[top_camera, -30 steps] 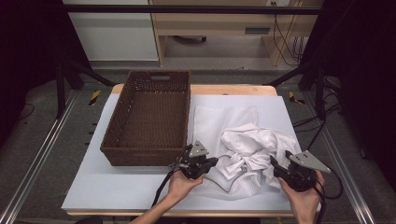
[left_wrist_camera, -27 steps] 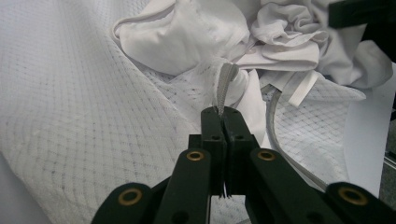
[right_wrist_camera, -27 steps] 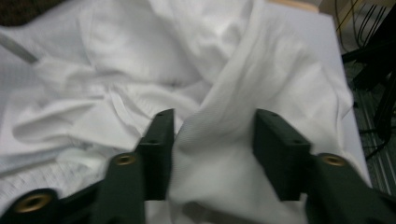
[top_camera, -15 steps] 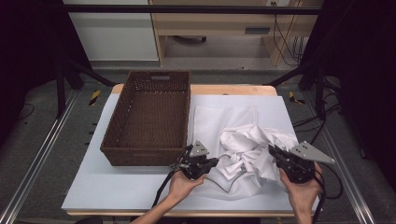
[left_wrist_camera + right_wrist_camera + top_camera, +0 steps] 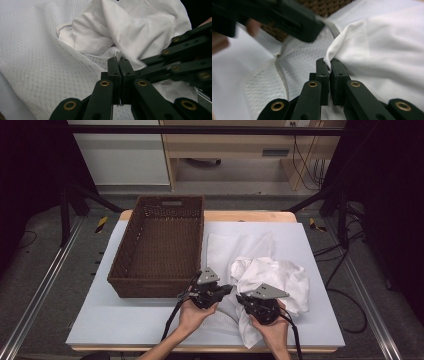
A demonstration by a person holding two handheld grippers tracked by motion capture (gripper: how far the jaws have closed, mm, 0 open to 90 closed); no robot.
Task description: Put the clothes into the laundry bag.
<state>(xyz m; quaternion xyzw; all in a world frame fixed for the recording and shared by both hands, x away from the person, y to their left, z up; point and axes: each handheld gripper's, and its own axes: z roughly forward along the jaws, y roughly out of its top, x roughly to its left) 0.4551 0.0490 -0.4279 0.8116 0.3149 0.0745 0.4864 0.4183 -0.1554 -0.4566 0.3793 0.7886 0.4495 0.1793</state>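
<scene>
White cloth [image 5: 272,277] lies crumpled on the desk [image 5: 100,320], right of one brown wicker basket [image 5: 160,245], on top of a flat mesh sheet [image 5: 235,250]. Two grippers work at its near edge. The left gripper [image 5: 225,290] has its jaws pressed together on a thin edge of the mesh sheet [image 5: 50,75]. The right gripper [image 5: 245,299], just beside it, has just been closing, and its jaws now pinch a fold of the cloth [image 5: 382,50]. One hand [image 5: 192,315] holds each gripper.
</scene>
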